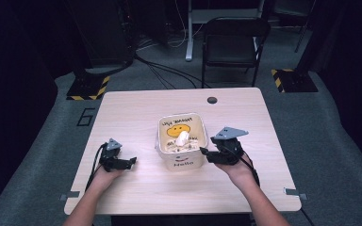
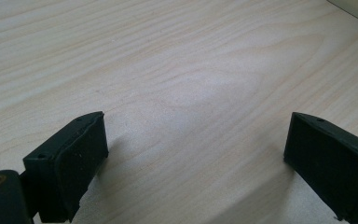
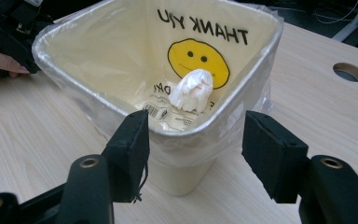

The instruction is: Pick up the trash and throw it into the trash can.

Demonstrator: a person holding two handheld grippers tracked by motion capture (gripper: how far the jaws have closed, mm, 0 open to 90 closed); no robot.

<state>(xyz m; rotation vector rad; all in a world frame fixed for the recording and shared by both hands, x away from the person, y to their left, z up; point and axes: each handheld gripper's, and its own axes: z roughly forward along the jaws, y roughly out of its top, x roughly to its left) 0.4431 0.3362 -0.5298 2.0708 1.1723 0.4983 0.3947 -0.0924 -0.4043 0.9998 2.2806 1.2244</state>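
Dark studio floor surrounds your pale wooden desk (image 1: pixel 136 108). At its centre, a lined bin (image 3: pixel 121 88) holds crumpled tissue (image 3: pixel 193 91). Your right gripper (image 3: pixel 193 149) gapes at its near corner; your left gripper (image 2: pixel 196 154) rests released, toward the desk's left edge. Pinching only the thin liner (image 3: pixel 254 109) could tear it.

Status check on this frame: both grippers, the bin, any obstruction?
Left gripper open, low over bare table. Right gripper open at bin rim. Crumpled tissue inside liner. Nothing in the way.
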